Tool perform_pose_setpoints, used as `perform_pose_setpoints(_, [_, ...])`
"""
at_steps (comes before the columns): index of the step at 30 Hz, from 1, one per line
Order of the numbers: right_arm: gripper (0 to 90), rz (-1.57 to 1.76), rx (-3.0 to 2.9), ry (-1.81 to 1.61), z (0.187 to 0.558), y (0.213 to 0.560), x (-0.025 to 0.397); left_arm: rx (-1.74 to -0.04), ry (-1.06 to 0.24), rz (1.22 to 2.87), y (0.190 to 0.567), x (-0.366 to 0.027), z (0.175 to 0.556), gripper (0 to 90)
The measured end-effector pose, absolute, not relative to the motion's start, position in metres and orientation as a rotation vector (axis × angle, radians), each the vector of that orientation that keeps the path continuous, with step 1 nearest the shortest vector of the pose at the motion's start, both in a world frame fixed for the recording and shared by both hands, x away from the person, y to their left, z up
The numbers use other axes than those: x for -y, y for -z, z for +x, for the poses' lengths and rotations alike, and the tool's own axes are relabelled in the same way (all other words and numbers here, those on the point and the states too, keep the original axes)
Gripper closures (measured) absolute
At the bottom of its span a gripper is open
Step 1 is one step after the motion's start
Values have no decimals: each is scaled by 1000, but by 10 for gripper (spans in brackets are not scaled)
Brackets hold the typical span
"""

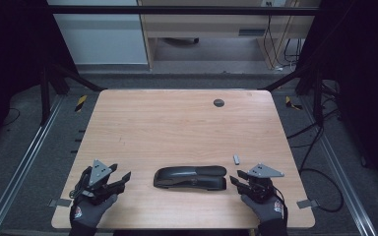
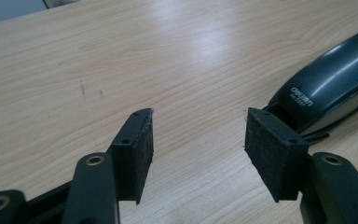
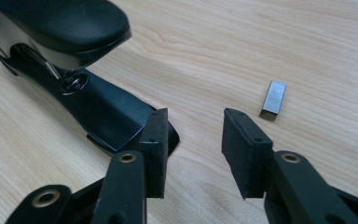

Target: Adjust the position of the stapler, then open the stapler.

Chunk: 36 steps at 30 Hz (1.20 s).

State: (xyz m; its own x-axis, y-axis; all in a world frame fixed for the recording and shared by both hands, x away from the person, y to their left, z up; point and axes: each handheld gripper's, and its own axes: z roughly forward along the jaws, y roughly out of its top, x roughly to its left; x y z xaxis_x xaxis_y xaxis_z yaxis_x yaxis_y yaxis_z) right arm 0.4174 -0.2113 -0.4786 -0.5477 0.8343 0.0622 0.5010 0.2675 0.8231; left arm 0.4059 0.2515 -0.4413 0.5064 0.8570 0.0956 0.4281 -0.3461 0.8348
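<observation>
A long black stapler (image 1: pixel 190 177) lies flat near the front edge of a pale wood-grain table (image 1: pixel 177 123), between two hand-held grippers. From above, dim light swallows its detail. In the left gripper view its far end is cut off by the frame and a small white brand mark on its glossy dark top is too blurred to read with certainty. In the right gripper view its rear runs out of the top left corner, while the open mouth shows a bright metal strip under the rounded plastic cap and a round anvil plate on the flat, tapering base.

The left gripper (image 1: pixel 120 179), held in a grey gloved hand (image 1: pixel 89 206), points at the stapler from just beside its end, its jaws standing wide apart and holding nothing. The right gripper (image 1: pixel 237 178) faces the other end, jaws likewise parted and empty, one black foam-faced pad (image 3: pixel 154 144) seemingly at the tip of the base. A small silvery block of staples (image 3: pixel 274 99) rests on the wood near the right gripper, apart from the stapler.
</observation>
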Motion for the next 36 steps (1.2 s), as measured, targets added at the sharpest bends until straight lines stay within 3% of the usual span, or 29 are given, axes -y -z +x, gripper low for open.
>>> perform_pose_setpoints(8, [468,1255,-2113,-1141,422,478,217,-975,-703,2000,436,-238,402,367])
perform_pose_setpoints(36, [393,1319,-1999,-1043,431,481,249,-722,-759,2161,412,-189,394,286])
